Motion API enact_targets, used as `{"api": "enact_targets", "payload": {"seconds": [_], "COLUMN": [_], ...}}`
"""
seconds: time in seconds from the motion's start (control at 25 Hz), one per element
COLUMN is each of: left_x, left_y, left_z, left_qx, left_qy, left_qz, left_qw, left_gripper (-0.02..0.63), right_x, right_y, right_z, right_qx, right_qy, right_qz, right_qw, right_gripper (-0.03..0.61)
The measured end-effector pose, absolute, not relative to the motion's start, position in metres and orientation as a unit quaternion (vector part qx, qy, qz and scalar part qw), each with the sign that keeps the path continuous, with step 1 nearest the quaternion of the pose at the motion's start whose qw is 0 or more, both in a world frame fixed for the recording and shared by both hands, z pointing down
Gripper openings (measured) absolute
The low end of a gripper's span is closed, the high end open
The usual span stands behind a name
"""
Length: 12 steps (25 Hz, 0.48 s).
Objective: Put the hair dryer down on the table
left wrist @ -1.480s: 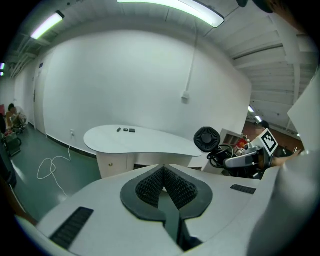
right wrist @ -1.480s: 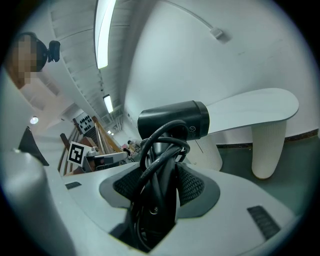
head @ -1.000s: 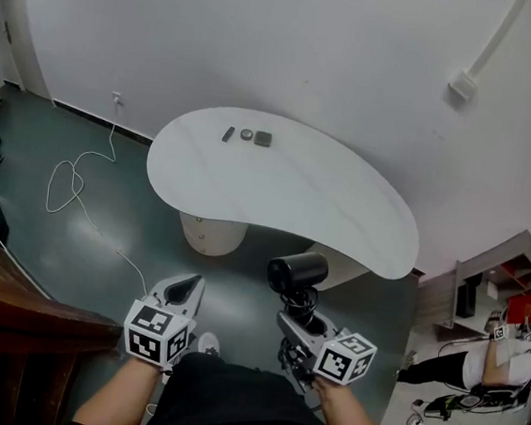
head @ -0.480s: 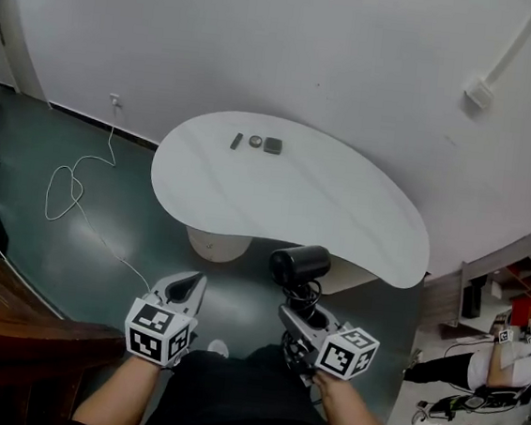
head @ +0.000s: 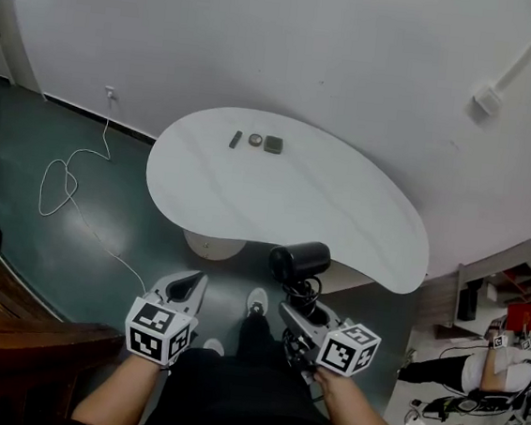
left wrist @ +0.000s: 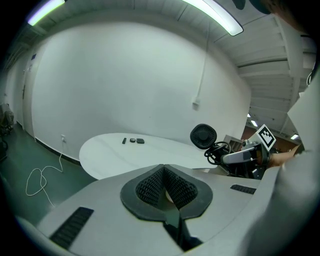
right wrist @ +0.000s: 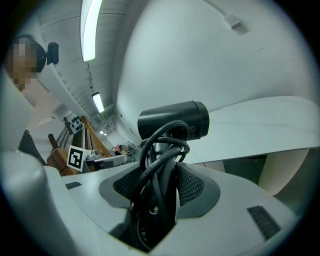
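A black hair dryer (head: 298,262) with its cord coiled round the handle stands up from my right gripper (head: 299,307), which is shut on the handle. It hangs over the floor, just short of the near edge of the white curved table (head: 286,195). In the right gripper view the dryer's barrel (right wrist: 172,120) lies crosswise above the pads (right wrist: 192,185), with the table (right wrist: 260,125) beyond. My left gripper (head: 185,290) is held low to the left, shut and empty. In the left gripper view its pads (left wrist: 150,186) meet, and the dryer (left wrist: 203,136) shows at right.
Three small dark items (head: 254,141) lie near the table's far edge. The table stands on a pale pedestal (head: 213,245). A white cable (head: 61,185) loops over the green floor at left. A wooden bench (head: 0,311) is at near left, and shelves (head: 502,298) at right.
The person has stepped forward, so a shoe now shows ahead between the grippers. Both grippers keep their pose, and the dryer stays held.
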State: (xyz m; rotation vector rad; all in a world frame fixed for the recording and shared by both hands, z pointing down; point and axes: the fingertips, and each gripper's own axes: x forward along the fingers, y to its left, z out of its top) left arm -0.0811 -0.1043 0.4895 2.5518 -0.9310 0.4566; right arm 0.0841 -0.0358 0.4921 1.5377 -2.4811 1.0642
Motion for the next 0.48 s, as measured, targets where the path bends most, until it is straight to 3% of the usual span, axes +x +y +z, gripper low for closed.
{"api": "enact_targets", "payload": {"seconds": [0.48], "left_x": [-0.045], "left_y": [-0.183], "left_z": [0.488], "left_qx": [0.9], "left_qy": [-0.355], "left_qz": [0.164], "left_qw": [0.194], "left_gripper": [0.011], "right_x": [0.119], "right_y": [-0.123], "right_z": [0.498], "right_qx": [0.47], "right_qy": [-0.808], "right_qz": [0.356], "right_qw": [0.011], "right_gripper": [0.196]}}
